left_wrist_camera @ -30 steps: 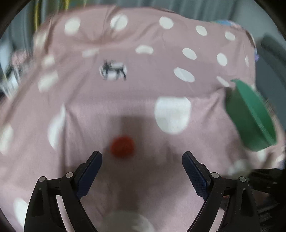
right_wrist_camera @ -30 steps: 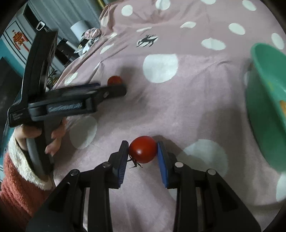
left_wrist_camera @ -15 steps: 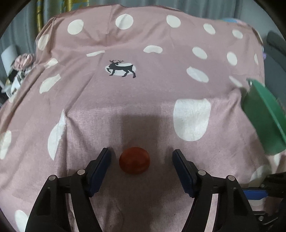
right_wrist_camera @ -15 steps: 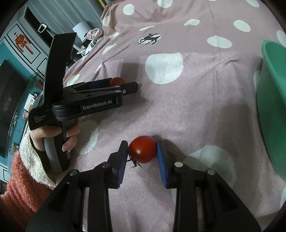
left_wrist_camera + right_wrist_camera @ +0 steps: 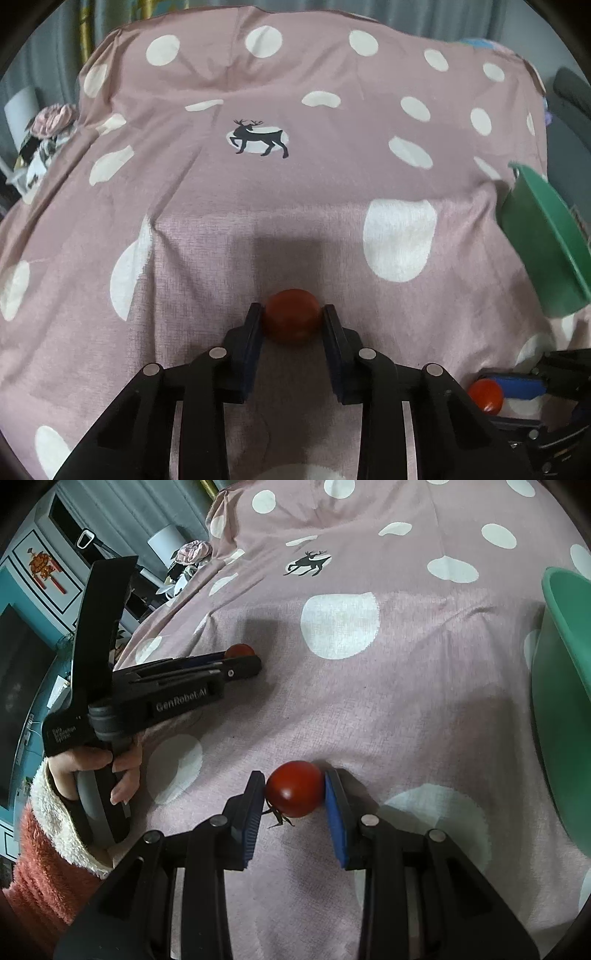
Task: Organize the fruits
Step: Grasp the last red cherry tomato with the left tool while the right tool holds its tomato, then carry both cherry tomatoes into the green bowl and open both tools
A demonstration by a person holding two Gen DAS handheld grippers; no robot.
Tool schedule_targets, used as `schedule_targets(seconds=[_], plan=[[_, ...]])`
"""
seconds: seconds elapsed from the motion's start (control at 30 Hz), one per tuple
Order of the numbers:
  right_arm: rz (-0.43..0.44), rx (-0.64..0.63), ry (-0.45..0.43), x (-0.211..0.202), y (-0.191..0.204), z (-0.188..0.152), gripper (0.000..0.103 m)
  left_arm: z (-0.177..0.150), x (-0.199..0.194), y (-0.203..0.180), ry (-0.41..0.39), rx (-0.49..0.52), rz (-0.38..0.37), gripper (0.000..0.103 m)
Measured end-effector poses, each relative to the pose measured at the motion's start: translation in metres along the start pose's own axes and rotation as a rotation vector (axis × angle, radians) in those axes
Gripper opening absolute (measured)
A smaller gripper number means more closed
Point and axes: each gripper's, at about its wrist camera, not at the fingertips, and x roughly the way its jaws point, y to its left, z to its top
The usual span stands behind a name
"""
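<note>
On the pink dotted cloth (image 5: 207,229), one red tomato (image 5: 291,321) sits between the blue pads of my left gripper (image 5: 291,308). Its jaws are closing and both pads press the fruit's sides. In the right wrist view this tomato (image 5: 240,650) peeks over the left gripper (image 5: 247,666), held by a hand (image 5: 92,764). A second red tomato (image 5: 295,794), its stem hanging down, is gripped by my right gripper (image 5: 294,779), which is shut on it. That second tomato (image 5: 485,395) also appears at the lower right of the left wrist view.
A green plastic bowl (image 5: 565,664) stands at the right on the cloth; its rim (image 5: 543,221) also shows in the left wrist view. A deer print (image 5: 258,138) marks the cloth farther back. Shelves, a lamp and clutter lie beyond the cloth's left edge.
The left gripper moved forward around the tomato on the cloth and its jaws came together from wide apart onto the fruit. The right gripper kept still, holding its tomato.
</note>
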Motion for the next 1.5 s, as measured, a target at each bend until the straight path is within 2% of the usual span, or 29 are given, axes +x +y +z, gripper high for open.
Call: schedule_targets(seconds=[0.2,0.4,0.57,0.9,0.97,1.07,1.17,1.23,1.37,1.43,1.5], plan=[[-0.008,-0.01,-0.001,0.001,0.0,0.002,0.033,0.0,-0.001,-0.004,0.006,0.026,0.03,0.031],[-0.034,-0.033,-0.017,0.003,0.004,0.004,0.032,0.0,-0.003,-0.003,0.009,0.003,0.042,0.031],[-0.053,-0.038,-0.018,0.005,0.006,0.008,0.032,-0.001,-0.013,-0.003,-0.037,0.0,0.046,0.031],[-0.083,-0.025,-0.026,0.006,0.006,0.01,0.032,-0.001,-0.019,-0.011,-0.039,0.029,0.069,0.031],[-0.103,-0.015,-0.031,0.003,0.004,0.01,0.032,0.0,-0.03,-0.019,-0.068,0.042,0.066,0.031],[-0.11,0.007,-0.084,-0.02,-0.001,0.009,0.032,-0.001,-0.052,-0.037,-0.138,0.063,0.038,0.031],[-0.139,-0.02,-0.19,-0.066,-0.006,0.003,0.032,-0.008,-0.071,-0.061,-0.209,0.058,0.025,0.031],[-0.166,-0.002,-0.252,-0.094,-0.016,-0.002,0.032,-0.013,-0.076,-0.083,-0.231,0.094,0.024,0.031],[-0.224,0.097,-0.349,-0.137,-0.052,-0.018,0.032,-0.003,-0.079,-0.133,-0.205,0.158,-0.043,0.031],[-0.251,0.161,-0.357,-0.148,-0.071,-0.026,0.032,0.006,-0.083,-0.159,-0.228,0.197,-0.052,0.031],[-0.263,0.209,-0.369,-0.156,-0.088,-0.034,0.032,0.016,-0.084,-0.18,-0.223,0.219,-0.1,0.031]])
